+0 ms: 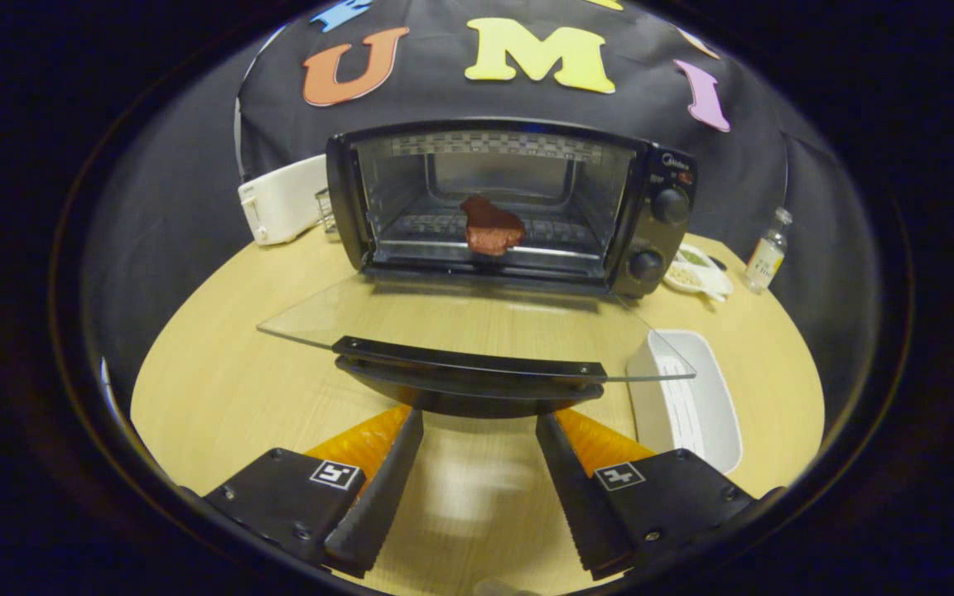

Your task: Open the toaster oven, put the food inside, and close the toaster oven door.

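Two of the three steps look done, judging by how things lie. The toaster oven (510,207) stands straight ahead of the gripper (479,488), well beyond its fingertips, with its glass door (460,327) dropped flat toward the gripper. The food (491,227), a reddish-brown lump, already sits on the rack inside the cavity, near the front edge and roughly centred. So opening and loading appear finished; what is left is closing the door.

The gripper is empty, its fingers spread apart with bare counter (220,389) showing between them. Just ahead of the fingertips, nearly touching them, is the door's dark handle (464,368), running crosswise along the door's near edge. The fingers sit slightly below and on the near side of that handle, not around it. Whether they touch it I cannot tell.

To finish, the door would need lifting by that handle or from underneath and swinging up until it meets the oven front.

Off to the right of the fingers lies an empty white tray (692,397), partly under the door's corner. Beyond it, beside the oven's knobs, are a small dish (696,269) and a little bottle (767,252). A white appliance (282,199) stands left of the oven.
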The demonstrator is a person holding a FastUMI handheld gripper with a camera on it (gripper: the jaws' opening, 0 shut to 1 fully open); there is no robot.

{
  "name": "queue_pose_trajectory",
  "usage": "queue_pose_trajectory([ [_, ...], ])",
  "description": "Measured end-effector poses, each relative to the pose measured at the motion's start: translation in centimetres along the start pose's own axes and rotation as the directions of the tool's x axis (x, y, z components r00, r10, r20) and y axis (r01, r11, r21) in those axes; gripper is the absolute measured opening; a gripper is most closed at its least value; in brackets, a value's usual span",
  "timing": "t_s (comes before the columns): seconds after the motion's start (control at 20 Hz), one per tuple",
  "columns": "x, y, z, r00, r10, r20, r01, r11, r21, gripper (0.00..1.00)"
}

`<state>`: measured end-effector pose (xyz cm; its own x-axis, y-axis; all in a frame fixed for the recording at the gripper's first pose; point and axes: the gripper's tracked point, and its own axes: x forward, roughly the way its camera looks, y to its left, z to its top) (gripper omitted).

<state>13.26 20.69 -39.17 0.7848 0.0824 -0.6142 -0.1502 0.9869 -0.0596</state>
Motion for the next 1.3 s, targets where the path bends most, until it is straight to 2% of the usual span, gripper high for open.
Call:
queue_pose_trajectory([
  [0.7,-2.2,-0.8,8.3,0.996,0.000,0.087,0.000,1.000,-0.001,0.90],
  [1.3,-1.4,-1.9,13.8,0.989,-0.013,0.149,0.017,0.999,-0.027,0.90],
])
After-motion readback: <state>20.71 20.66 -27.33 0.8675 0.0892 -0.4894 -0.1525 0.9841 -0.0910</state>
